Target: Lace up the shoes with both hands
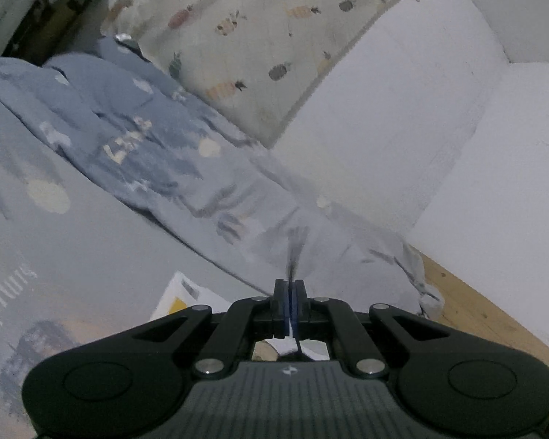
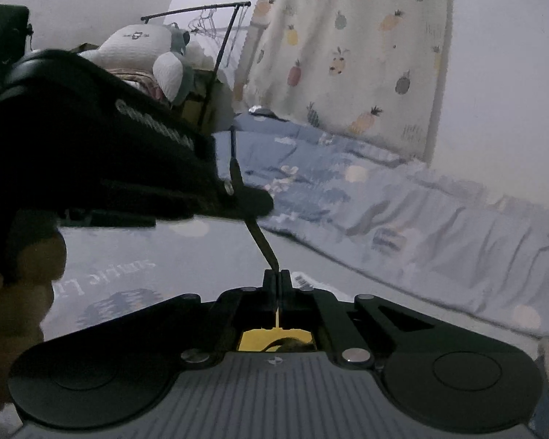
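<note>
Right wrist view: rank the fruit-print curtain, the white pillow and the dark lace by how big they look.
1. fruit-print curtain
2. white pillow
3. dark lace, the thin strand in the right gripper

Nearness skews this: the lace is closest.

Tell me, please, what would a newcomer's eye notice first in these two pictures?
First, the dark shoelace pinched in the shut right tool, running up to the left tool at the left of that view. Behind hangs a pineapple-print curtain, above a blue patterned quilt across the middle.

Blue bed sheet point(image 2: 135, 256) showing pale printed lettering, seen upside down, reading roughly "simple Li…"; other lettering staying too blurred to read.
</note>
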The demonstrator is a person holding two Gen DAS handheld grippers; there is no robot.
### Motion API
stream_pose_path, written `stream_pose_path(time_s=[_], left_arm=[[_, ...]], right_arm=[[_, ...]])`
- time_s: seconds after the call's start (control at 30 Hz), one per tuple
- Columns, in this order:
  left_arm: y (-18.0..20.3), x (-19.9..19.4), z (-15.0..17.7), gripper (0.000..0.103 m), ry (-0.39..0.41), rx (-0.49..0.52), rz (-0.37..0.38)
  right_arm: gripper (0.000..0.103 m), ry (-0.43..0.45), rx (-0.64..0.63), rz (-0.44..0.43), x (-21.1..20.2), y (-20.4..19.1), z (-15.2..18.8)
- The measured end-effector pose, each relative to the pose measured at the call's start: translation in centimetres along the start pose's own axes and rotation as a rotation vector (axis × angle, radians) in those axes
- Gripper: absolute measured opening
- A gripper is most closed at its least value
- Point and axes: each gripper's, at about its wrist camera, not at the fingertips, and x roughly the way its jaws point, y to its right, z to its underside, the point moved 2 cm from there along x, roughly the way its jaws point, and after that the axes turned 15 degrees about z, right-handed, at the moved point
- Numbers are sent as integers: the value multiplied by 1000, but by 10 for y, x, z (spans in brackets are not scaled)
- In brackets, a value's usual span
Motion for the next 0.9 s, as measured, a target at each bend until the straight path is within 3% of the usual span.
stream_pose_path(time_s=[0.53, 0.73, 0.77, 0.87, 0.9], left_arm=[[2, -1, -4, 0, 24, 29, -14], [0, -3, -9, 0, 57, 61, -77], [-3, -6, -13, 0, 75, 61, -94], [-12, -15, -28, 0, 138, 69, -145], [-16, -19, -33, 0, 162, 75, -170]], right_arm=[[0, -59, 50, -39, 5, 6, 1], [0, -68, 74, -59, 3, 7, 0], [4, -69, 78, -62, 3, 7, 0], [37, -59, 112, -67, -1, 15, -1], [38, -54, 126, -68, -3, 18, -2]])
